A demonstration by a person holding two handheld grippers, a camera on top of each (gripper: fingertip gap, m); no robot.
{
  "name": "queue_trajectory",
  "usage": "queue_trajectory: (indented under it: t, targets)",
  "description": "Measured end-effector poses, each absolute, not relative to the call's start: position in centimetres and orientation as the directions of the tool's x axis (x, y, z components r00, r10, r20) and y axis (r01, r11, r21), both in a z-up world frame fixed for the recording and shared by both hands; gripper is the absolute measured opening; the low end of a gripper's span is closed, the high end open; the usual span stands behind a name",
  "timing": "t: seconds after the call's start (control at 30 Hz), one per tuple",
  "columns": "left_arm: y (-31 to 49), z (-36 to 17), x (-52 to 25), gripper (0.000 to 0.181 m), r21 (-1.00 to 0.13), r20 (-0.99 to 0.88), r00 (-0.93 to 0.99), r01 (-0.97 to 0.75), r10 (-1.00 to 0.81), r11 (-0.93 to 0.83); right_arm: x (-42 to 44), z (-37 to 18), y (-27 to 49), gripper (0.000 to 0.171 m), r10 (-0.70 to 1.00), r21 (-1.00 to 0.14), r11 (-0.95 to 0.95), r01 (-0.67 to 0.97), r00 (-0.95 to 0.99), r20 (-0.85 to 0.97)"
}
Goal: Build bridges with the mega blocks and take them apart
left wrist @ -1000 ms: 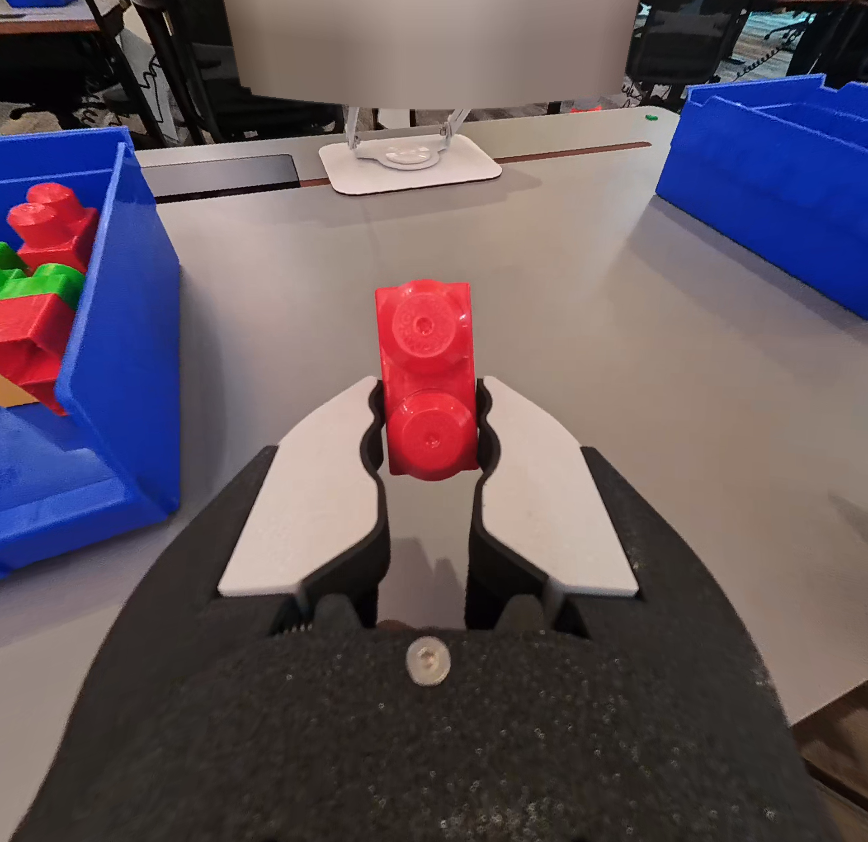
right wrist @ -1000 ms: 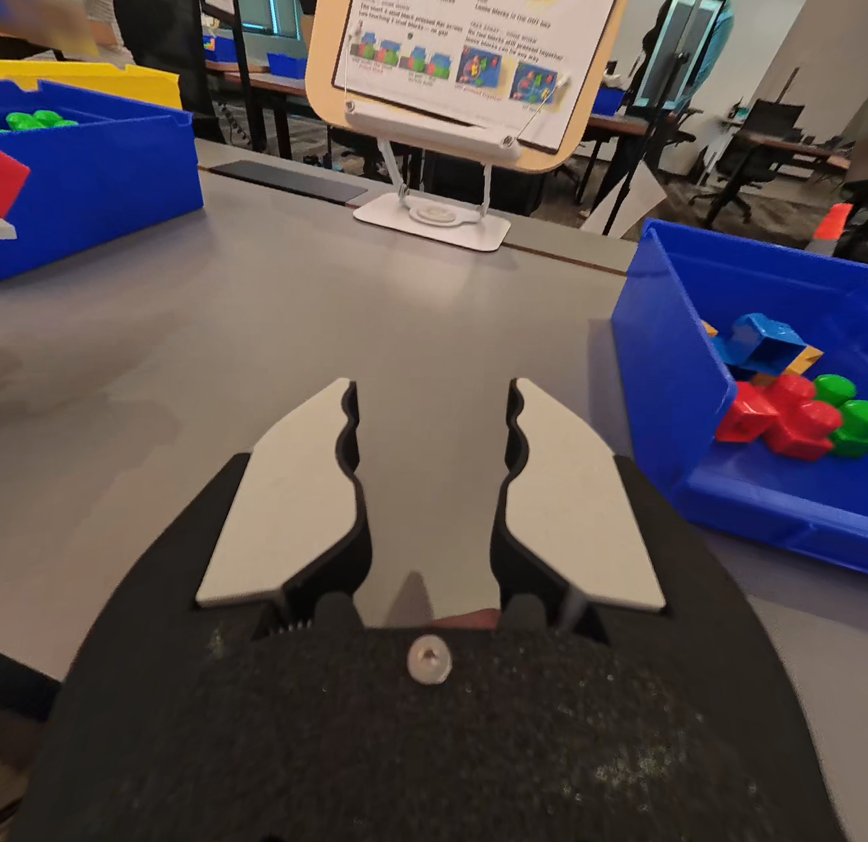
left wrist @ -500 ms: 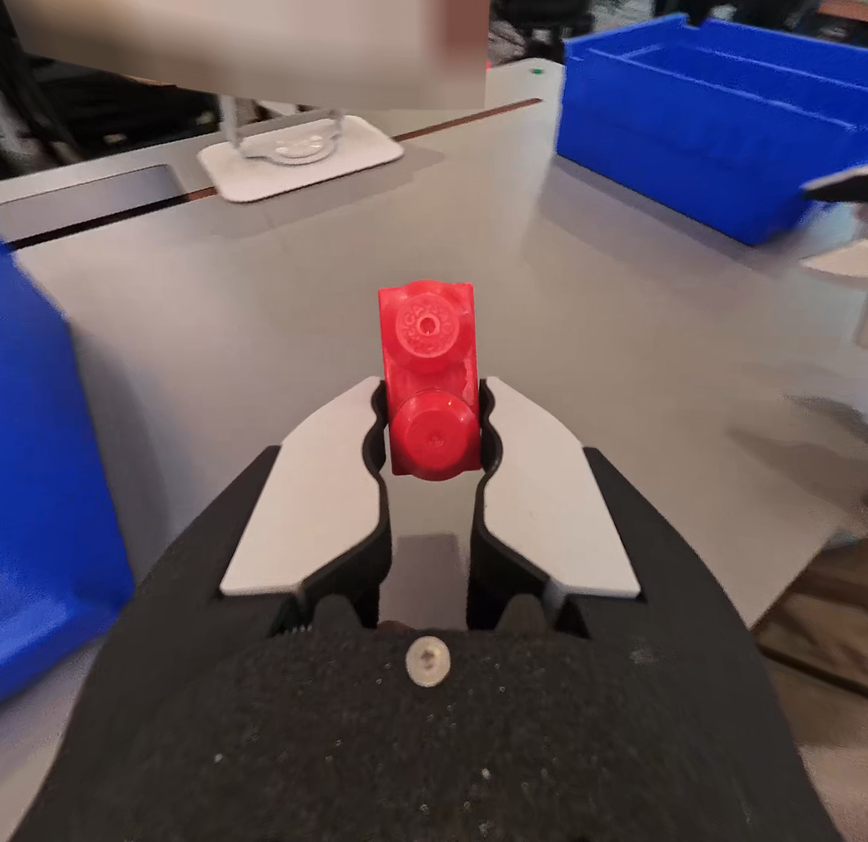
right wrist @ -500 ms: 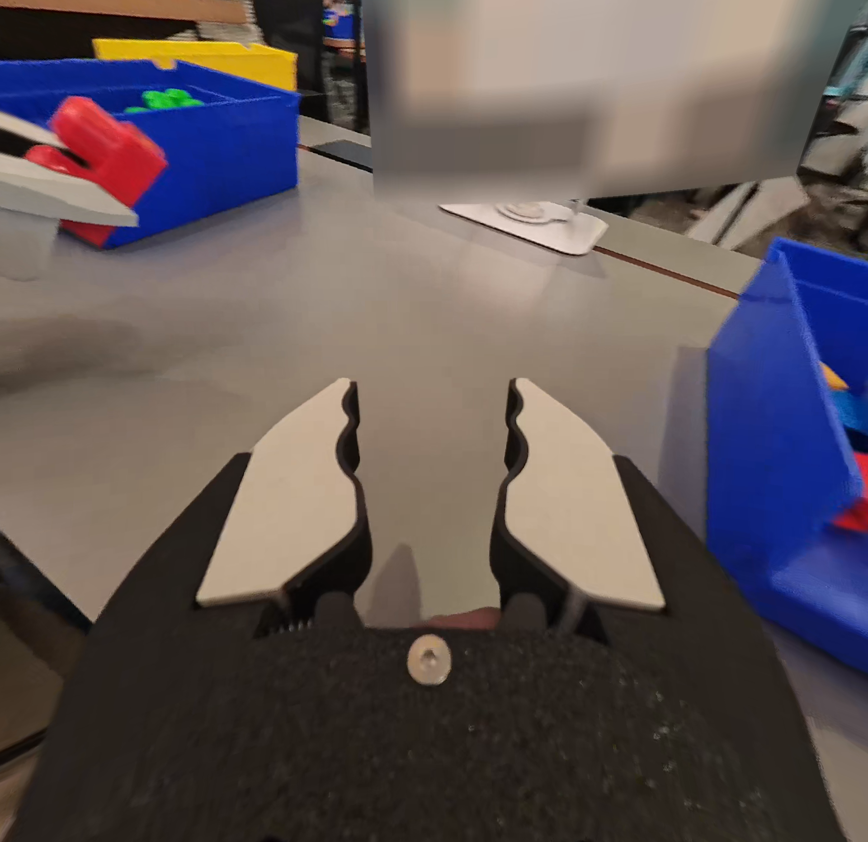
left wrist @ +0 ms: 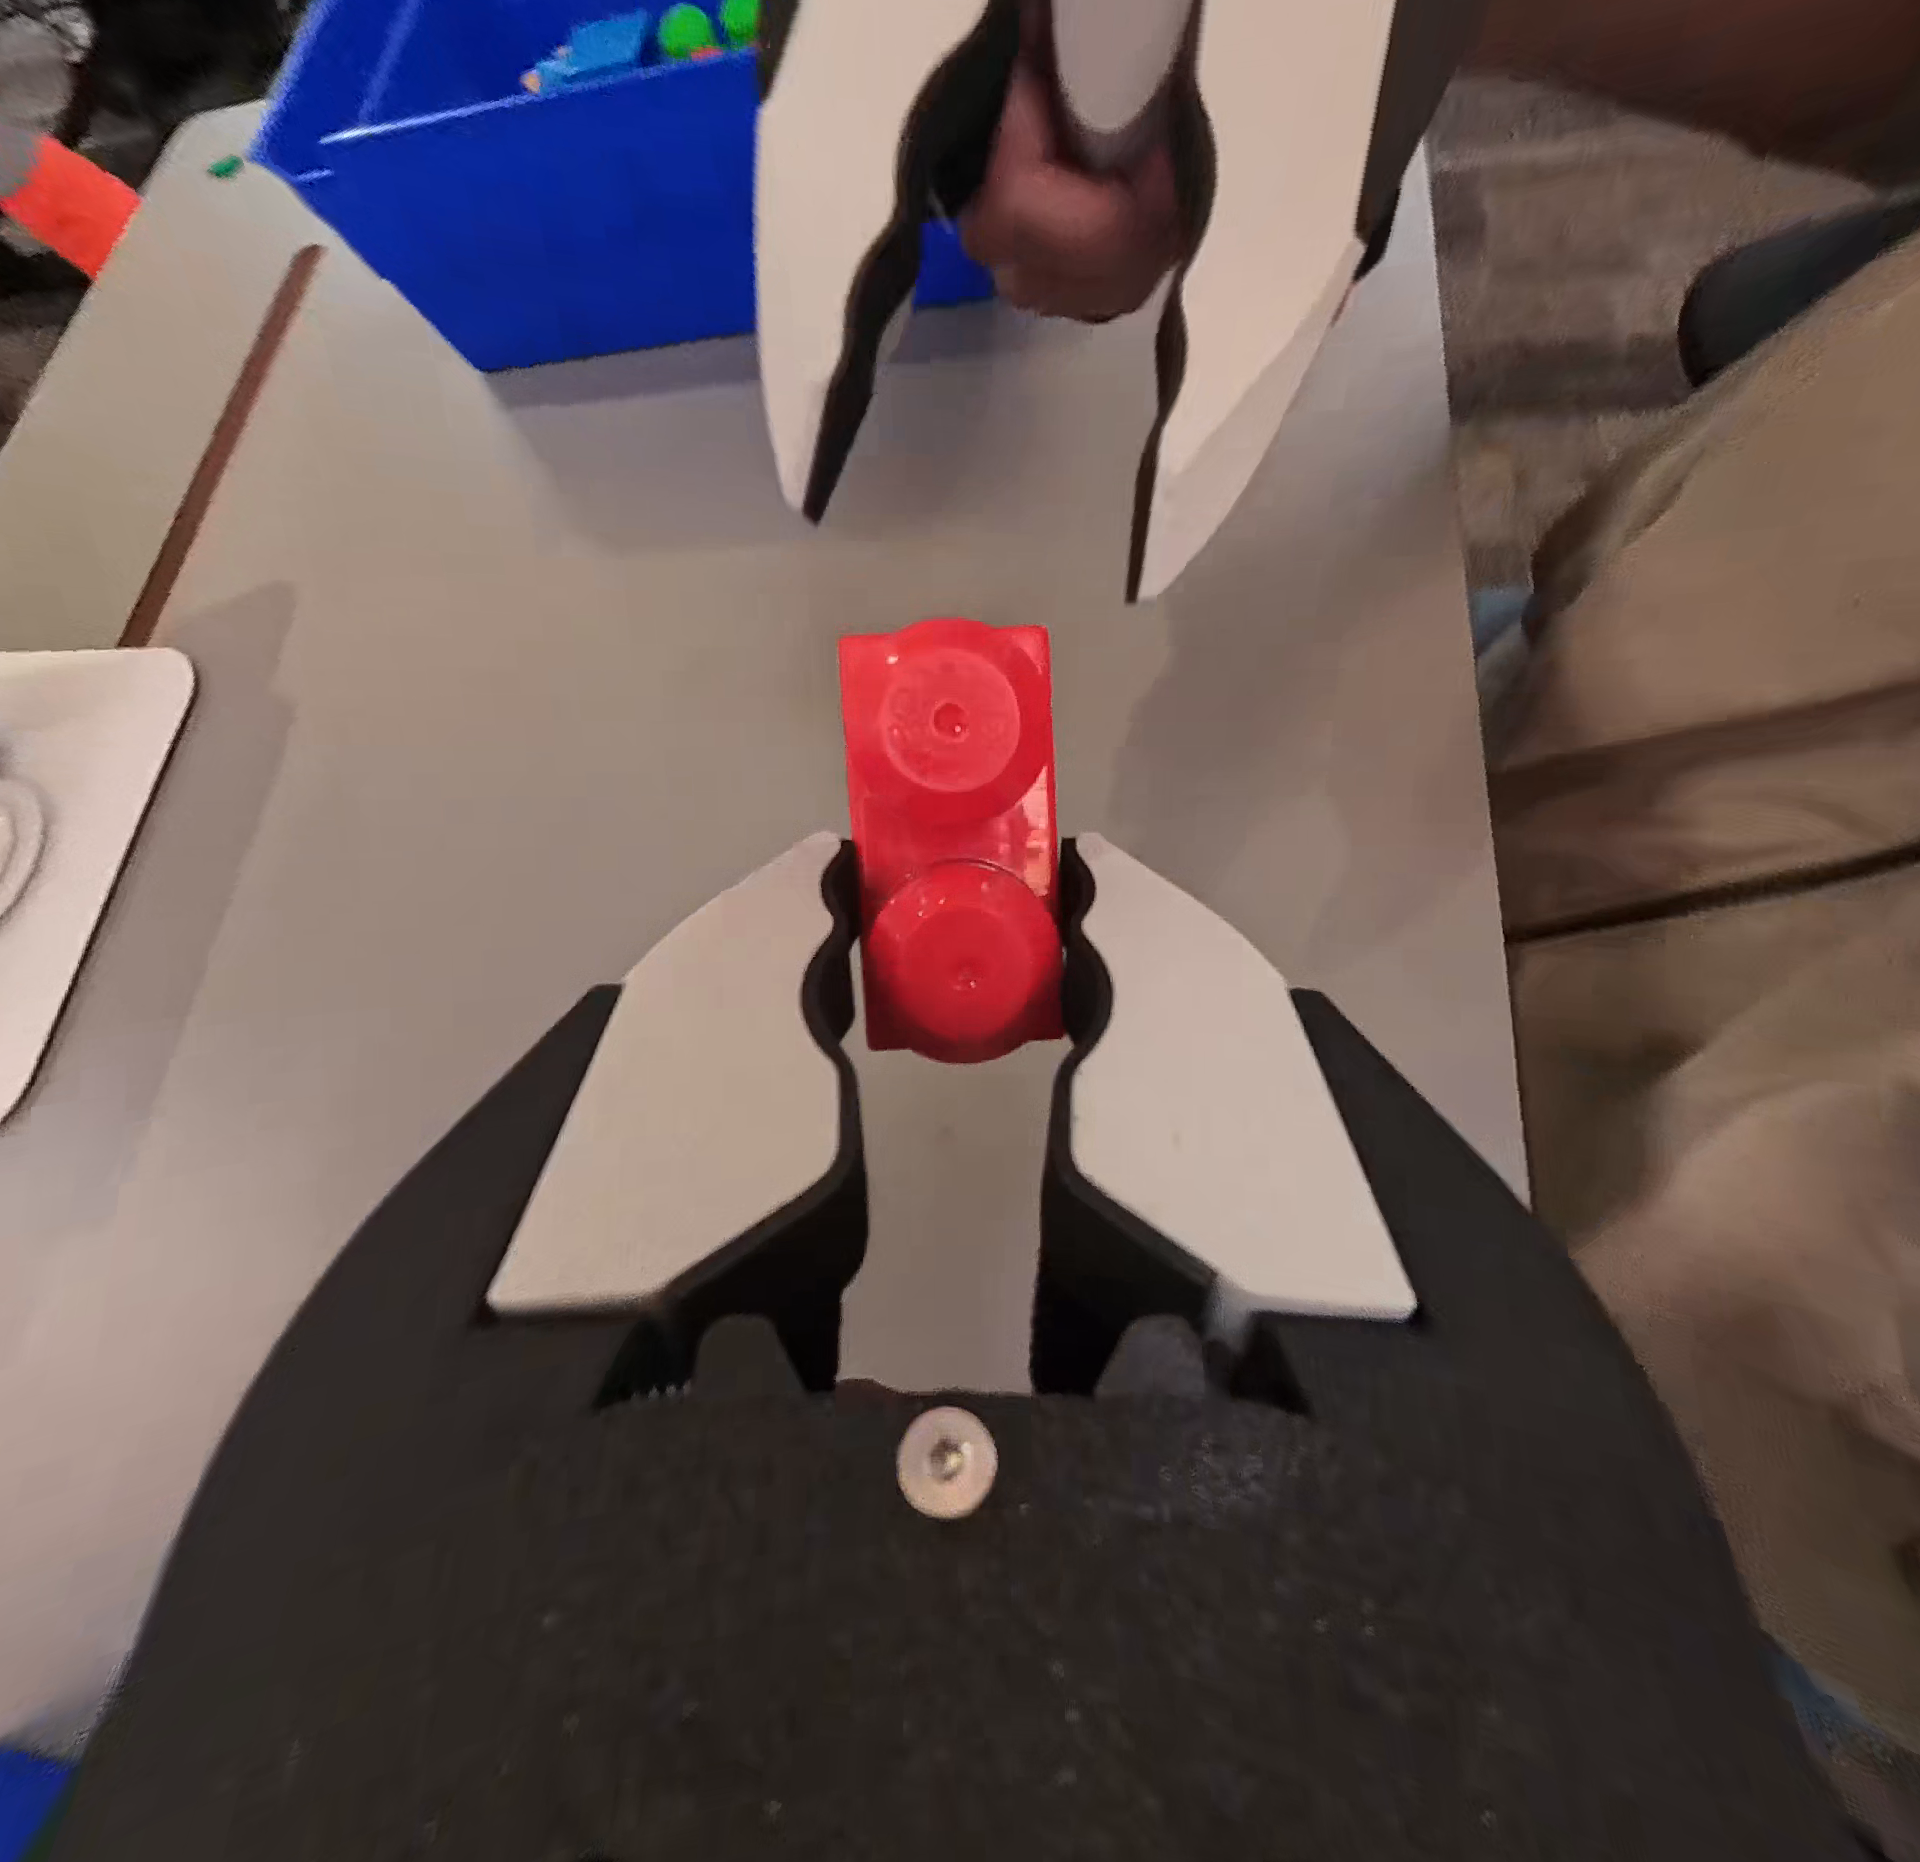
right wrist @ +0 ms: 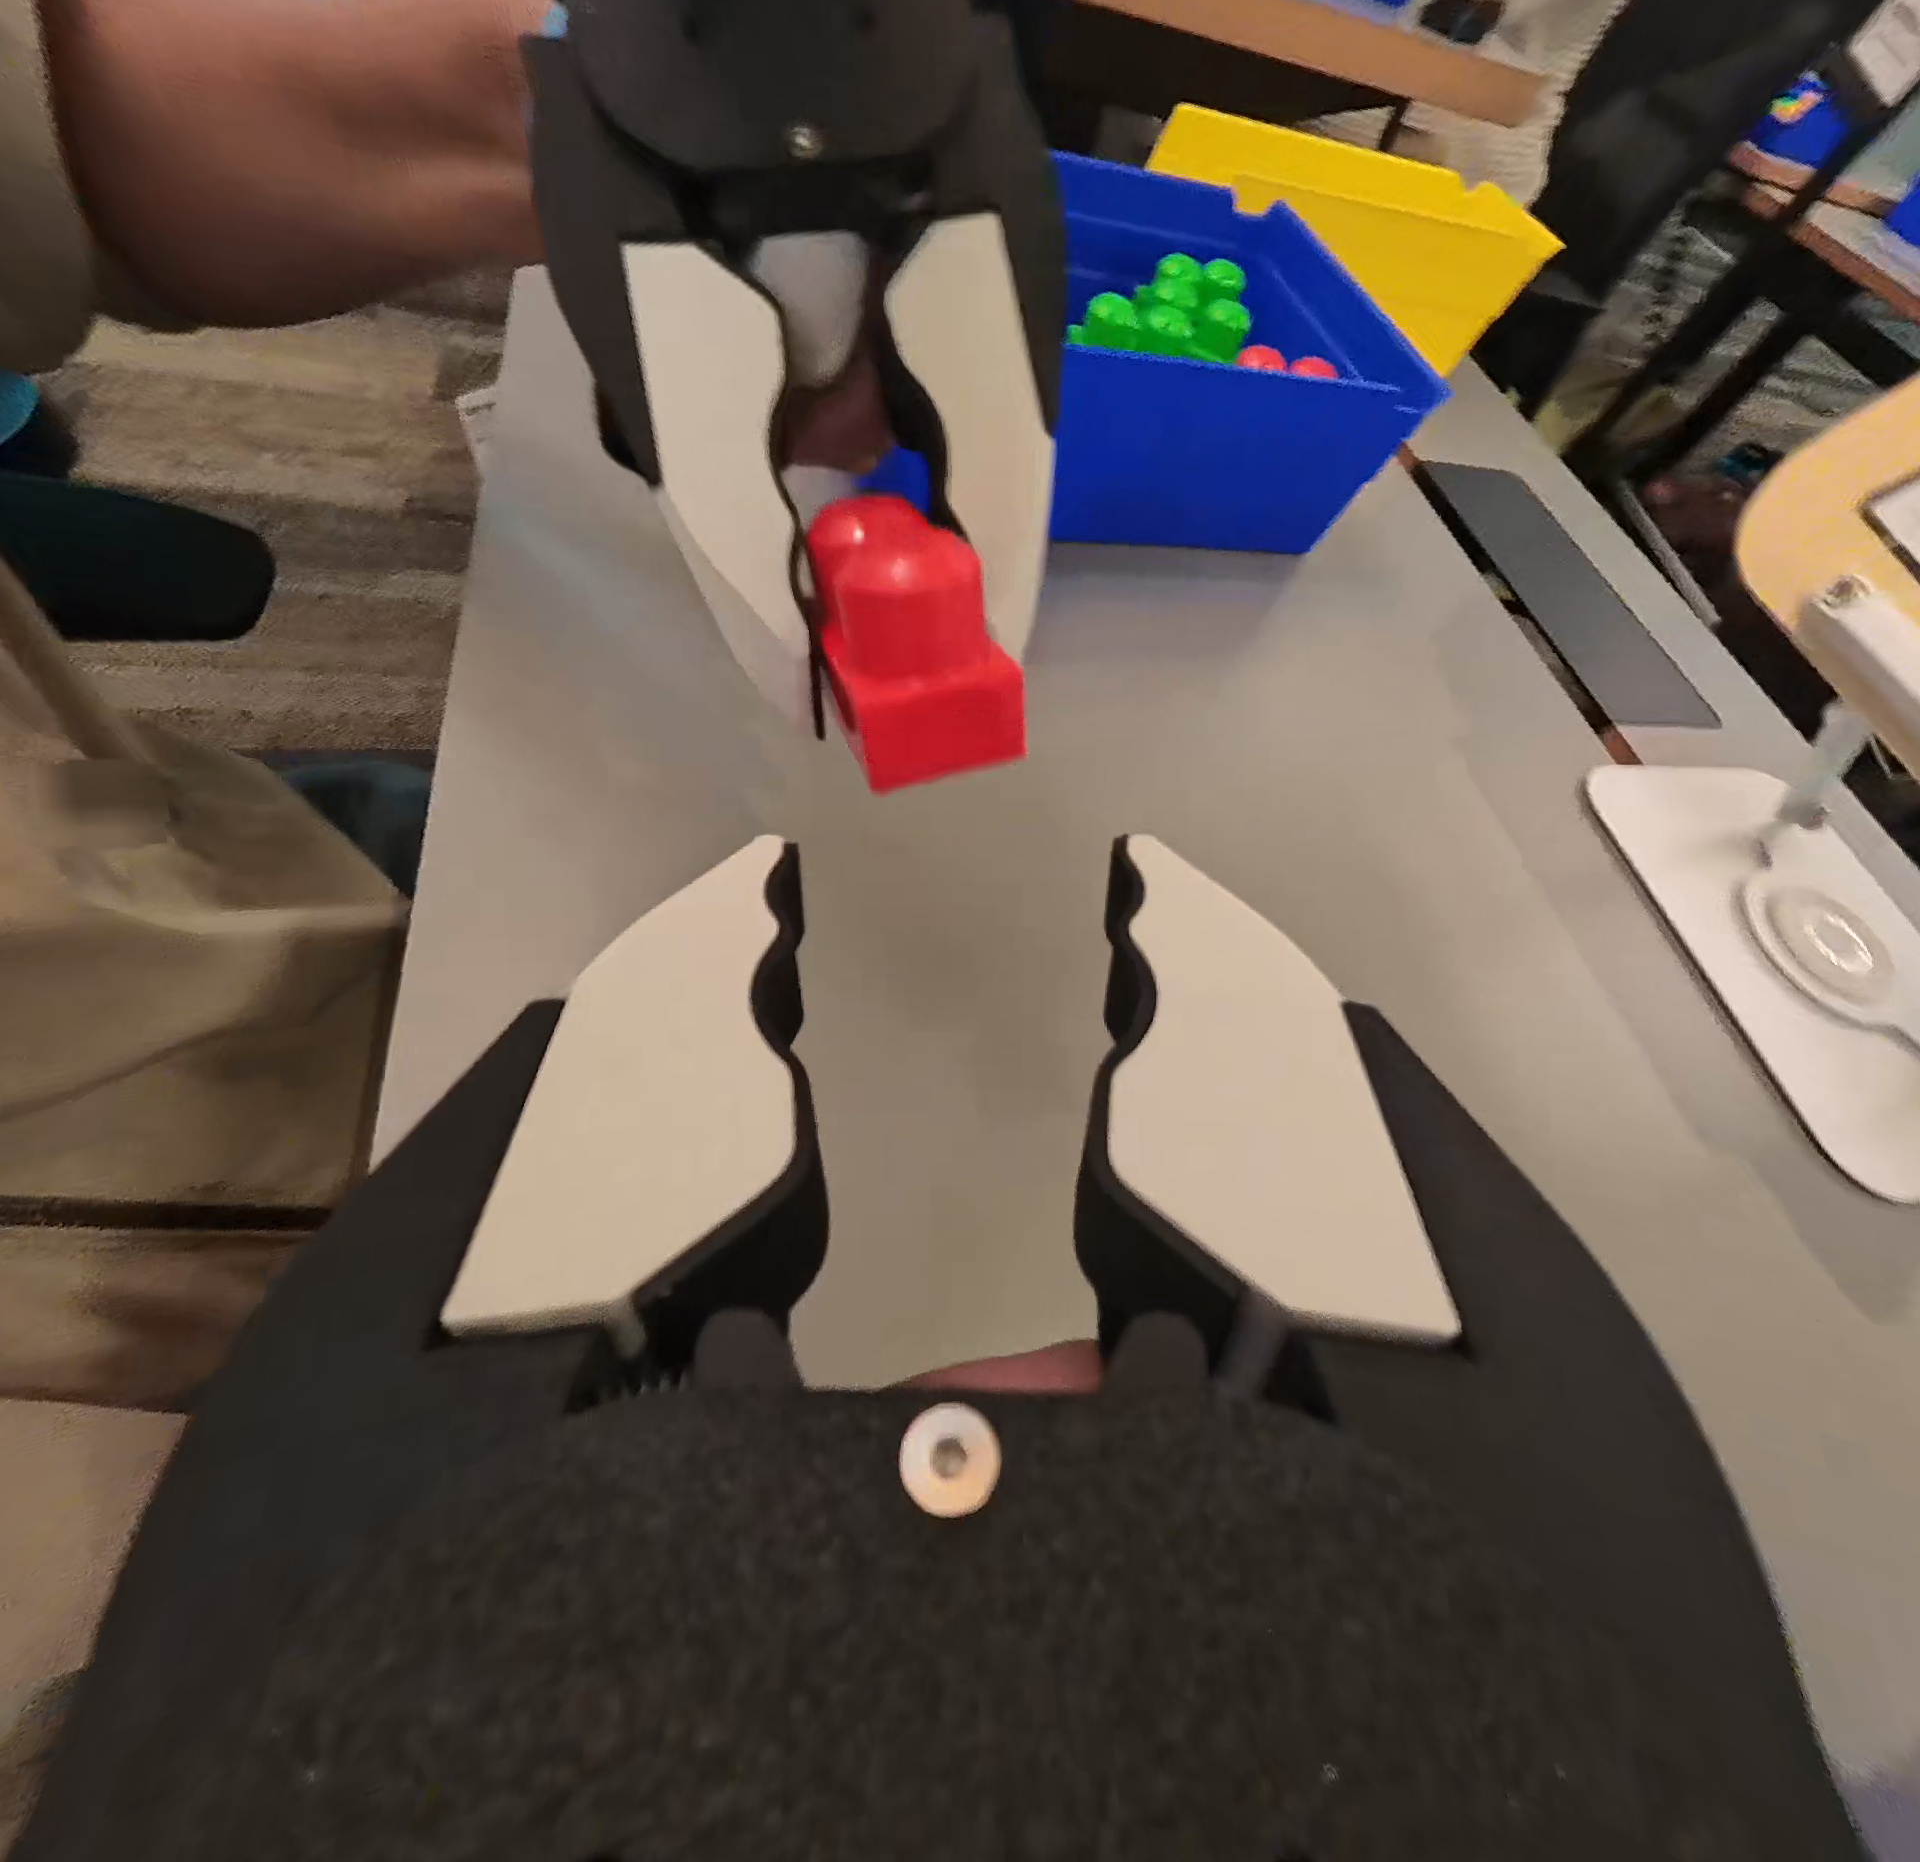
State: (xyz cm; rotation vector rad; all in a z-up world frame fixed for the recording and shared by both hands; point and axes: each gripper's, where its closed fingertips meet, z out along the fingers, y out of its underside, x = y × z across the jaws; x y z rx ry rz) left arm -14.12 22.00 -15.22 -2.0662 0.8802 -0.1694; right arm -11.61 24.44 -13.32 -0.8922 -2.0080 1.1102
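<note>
My left gripper (left wrist: 956,856) is shut on a red two-stud mega block (left wrist: 951,825) and holds it above the grey table (left wrist: 468,773), studs up. My right gripper (right wrist: 954,856) is open and empty. The two grippers face each other. In the left wrist view the right gripper (left wrist: 971,555) hangs just beyond the block with its jaws apart. In the right wrist view the left gripper (right wrist: 904,669) holds the red block (right wrist: 920,659) just ahead of my open jaws, apart from them.
A blue bin (left wrist: 540,191) with blocks stands behind the right gripper. Another blue bin (right wrist: 1216,430) with green and red blocks and a yellow bin (right wrist: 1351,223) stand behind the left gripper. A white stand base (right wrist: 1745,939) lies to the side. The person's clothing (left wrist: 1714,877) is at the table edge. There is about 5 cm between the tips of the two grippers.
Both grippers have swung round to face each other over the table. The left one still holds the red block; the right one stays open and now sits close to it.
</note>
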Motion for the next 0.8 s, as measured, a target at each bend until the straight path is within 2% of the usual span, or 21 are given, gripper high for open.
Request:
queue_trajectory:
  t: [0.13,0.47,0.8]
  targets:
    - [22.5,-15.3,-12.9,0.036,-0.733,-0.192,0.679,-0.579,-0.708,-0.357,-12.1,-14.1,23.3,0.056,0.763,-0.858,0.455,0.236,-0.601,0.239]
    - [23.2,-17.0,-11.2,0.036,-0.68,-0.193,0.593,-0.655,-0.782,-0.329,-11.9,-15.5,22.7,0.037,0.728,-0.829,0.513,0.222,-0.624,0.283]
    - [23.2,-16.7,-10.8,0.036,-0.715,-0.174,0.625,-0.611,-0.761,-0.339,-11.6,-15.1,22.9,0.036,0.725,-0.836,0.505,0.217,-0.632,0.273]
